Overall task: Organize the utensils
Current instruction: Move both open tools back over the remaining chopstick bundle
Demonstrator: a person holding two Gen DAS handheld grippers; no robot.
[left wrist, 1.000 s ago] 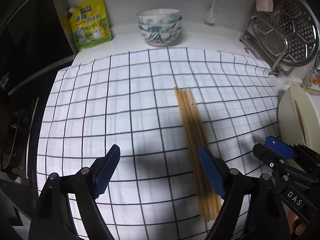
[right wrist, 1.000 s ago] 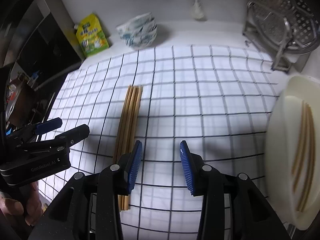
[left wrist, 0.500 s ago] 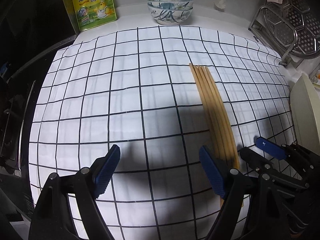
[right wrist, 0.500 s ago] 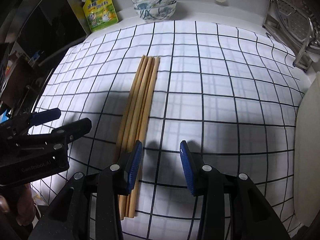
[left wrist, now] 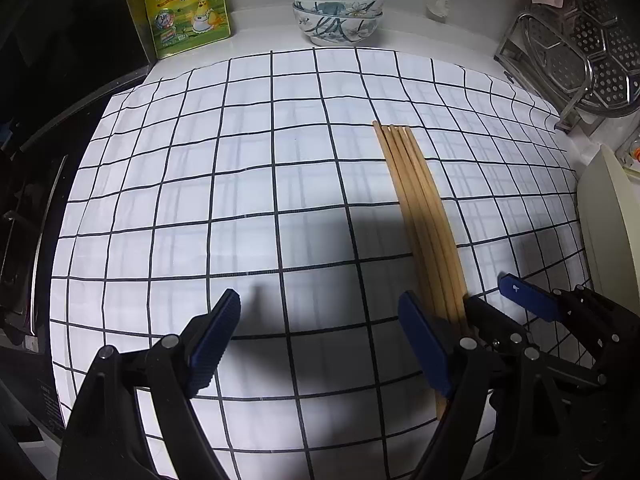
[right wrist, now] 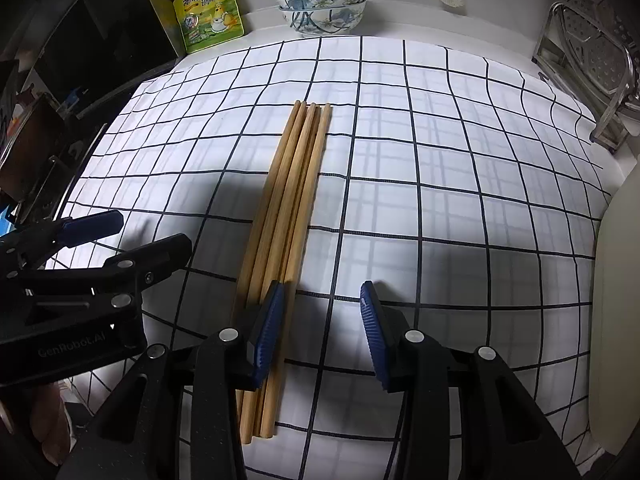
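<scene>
Both tools hang open and empty over the checked bench: left tool (left wrist: 320,332) wide, right tool (right wrist: 322,332) narrower; a careless closing could scatter the chopsticks (right wrist: 288,220).

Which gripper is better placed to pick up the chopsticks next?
Probably the right gripper: one jaw already sits over the chopsticks. The left gripper has them outside its jaws.

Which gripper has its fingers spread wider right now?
The left gripper: its blue fingers stand far apart over bare checked cloth. The right gripper has a narrower gap, beside the chopsticks.
</scene>
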